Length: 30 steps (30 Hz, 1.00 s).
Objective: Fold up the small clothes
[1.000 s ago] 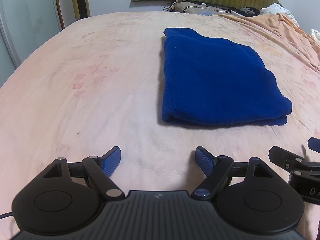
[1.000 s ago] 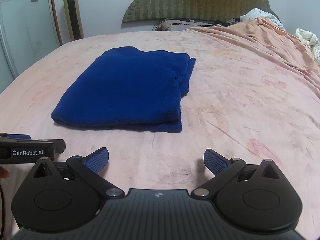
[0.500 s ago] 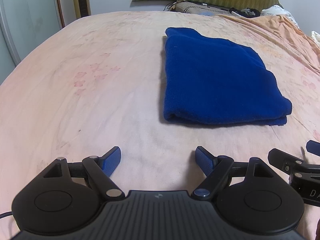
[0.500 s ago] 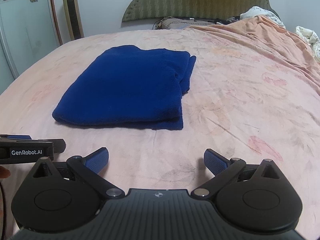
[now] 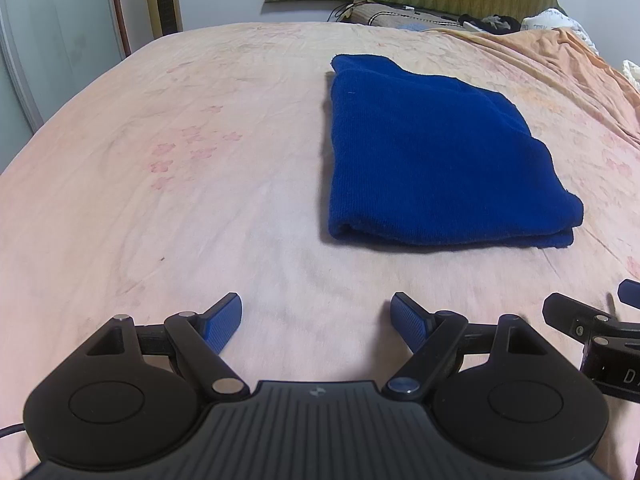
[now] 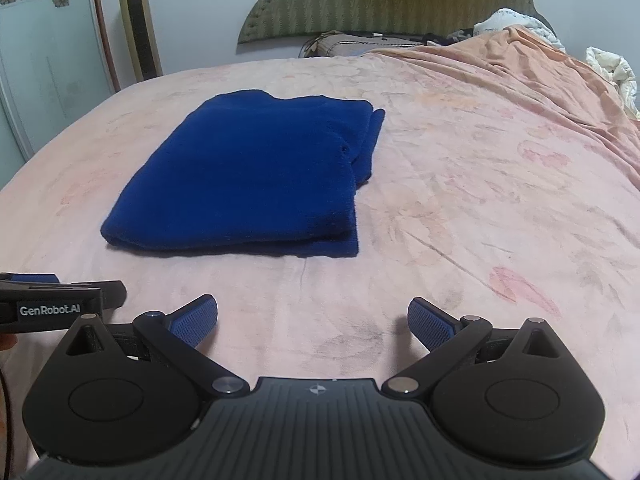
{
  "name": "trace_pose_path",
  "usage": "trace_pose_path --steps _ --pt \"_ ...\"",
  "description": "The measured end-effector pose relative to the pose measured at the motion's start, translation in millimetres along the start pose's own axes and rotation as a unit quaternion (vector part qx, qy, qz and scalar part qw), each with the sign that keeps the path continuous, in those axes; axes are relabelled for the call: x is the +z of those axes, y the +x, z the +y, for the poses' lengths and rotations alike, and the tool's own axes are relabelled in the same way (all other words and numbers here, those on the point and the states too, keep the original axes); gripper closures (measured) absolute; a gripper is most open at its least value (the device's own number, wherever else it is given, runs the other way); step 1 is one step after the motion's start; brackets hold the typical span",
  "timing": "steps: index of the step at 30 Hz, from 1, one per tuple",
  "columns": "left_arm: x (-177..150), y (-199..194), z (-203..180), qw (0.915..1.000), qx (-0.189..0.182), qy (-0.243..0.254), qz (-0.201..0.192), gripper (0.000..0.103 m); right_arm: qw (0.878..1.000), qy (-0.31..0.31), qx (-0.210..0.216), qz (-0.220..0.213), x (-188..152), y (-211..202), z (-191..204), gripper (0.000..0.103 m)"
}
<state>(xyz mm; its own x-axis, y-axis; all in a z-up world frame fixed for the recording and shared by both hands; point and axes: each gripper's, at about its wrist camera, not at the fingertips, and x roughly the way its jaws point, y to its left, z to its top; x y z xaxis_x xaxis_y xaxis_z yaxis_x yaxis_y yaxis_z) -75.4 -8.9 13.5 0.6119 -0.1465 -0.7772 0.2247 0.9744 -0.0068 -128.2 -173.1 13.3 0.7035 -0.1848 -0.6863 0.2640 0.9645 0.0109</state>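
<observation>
We are holding both tongs spread wide and gripping nothing, the left tongs [image 5: 316,316] and right tongs [image 6: 312,318] hovering side by side over the pink bed [image 5: 160,200]. The folded blue garment [image 5: 436,160] is lying flat on the bed ahead of both, right of the left tongs' line and left of the right tongs', well apart from the fingertips.

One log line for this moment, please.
blue garment folded on bed sheet | left gripper open, empty | right gripper open, empty
</observation>
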Motion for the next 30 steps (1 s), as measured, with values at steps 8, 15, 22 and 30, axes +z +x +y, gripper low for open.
trace_pose_path --steps 8,15,22,30 --pt "0.5 -1.3 0.0 1.0 0.001 0.001 0.0 0.021 1.0 -0.005 0.005 -0.001 0.0 -3.6 1.7 0.0" --pt "0.7 -1.9 1.3 1.0 0.0 0.0 0.0 0.021 1.0 -0.008 0.006 -0.001 -0.5 -6.1 4.2 0.0" --pt "-0.3 -4.5 1.7 1.0 -0.001 0.001 -0.003 0.021 1.0 -0.01 0.006 -0.002 -2.4 -9.3 5.9 0.0" --pt "-3.1 -8.5 1.9 1.0 0.0 0.001 -0.005 0.021 1.0 -0.012 0.006 -0.003 -4.7 -13.1 6.8 0.0"
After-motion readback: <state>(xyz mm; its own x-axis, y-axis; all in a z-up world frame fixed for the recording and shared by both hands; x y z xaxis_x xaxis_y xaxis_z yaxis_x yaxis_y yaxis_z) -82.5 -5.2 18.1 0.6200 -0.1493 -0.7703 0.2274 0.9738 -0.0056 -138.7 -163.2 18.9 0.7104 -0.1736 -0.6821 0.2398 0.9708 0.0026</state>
